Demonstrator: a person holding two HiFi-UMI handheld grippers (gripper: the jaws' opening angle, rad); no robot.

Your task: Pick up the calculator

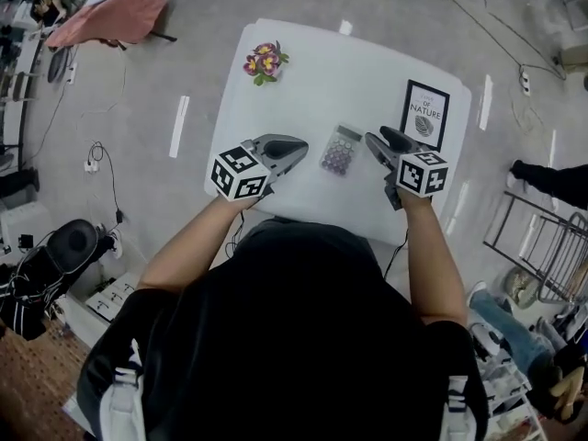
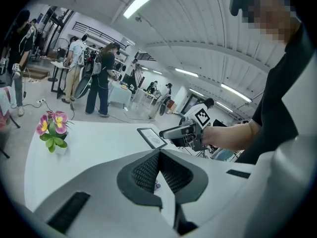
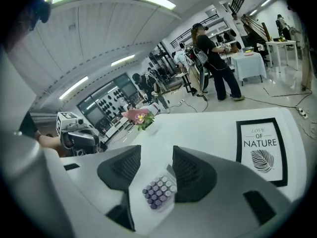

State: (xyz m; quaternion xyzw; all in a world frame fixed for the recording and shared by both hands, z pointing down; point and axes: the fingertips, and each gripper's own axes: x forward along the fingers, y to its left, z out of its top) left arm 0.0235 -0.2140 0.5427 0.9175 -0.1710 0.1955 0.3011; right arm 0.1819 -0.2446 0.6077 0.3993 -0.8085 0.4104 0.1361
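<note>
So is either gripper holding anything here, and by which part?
Nothing is held. The calculator lies on the table, untouched; the right gripper is open beside it and the left gripper is shut on nothing.

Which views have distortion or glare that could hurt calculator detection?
Head view: even light, soft shadows, white table bright but not blown out, calculator clear. Left gripper view: heavy fisheye, dark corners, ceiling lights bowed. Right gripper view: same fisheye and vignette, calculator keys crisp.
</note>
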